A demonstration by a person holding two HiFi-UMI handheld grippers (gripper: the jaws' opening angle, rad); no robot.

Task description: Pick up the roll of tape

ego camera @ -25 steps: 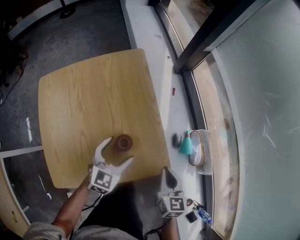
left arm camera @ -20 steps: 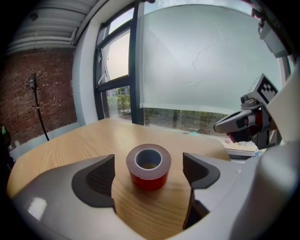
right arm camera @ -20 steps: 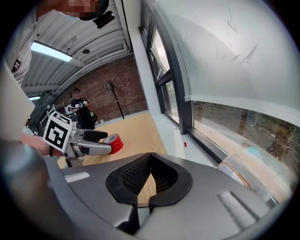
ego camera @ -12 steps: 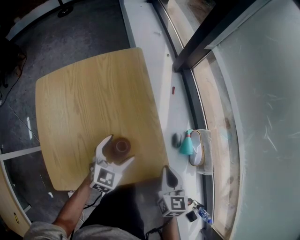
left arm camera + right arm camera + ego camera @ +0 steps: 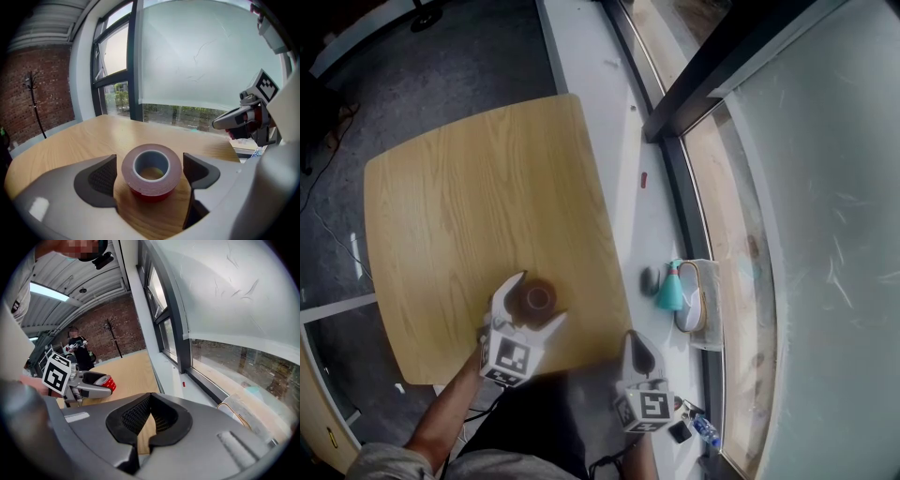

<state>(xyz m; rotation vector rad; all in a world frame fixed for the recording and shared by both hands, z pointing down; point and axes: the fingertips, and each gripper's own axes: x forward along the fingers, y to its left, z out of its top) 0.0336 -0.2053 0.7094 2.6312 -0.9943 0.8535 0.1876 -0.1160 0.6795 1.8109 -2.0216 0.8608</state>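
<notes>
Wooden surface (image 5: 469, 206). The left hand-held gripper (image 5: 538, 298) gapes wide near its 5 o'clock corner. The right hand-held gripper (image 5: 637, 339), at the left one's 3 o'clock, is pinched closed and empty. The roll of tape (image 5: 150, 191) lies flat between the left jaws, untouched.

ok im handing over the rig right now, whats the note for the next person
Left gripper: open, one jaw on each side of the tape roll, pads not pressing on it.
Right gripper: shut, holding nothing, off the near right corner of the table.
Tape roll: lies flat, hole up, on the wooden table close to its near edge.
Done: the left gripper is lined up around the roll.
Left: close the left jaws on the roll and lift it.
</notes>
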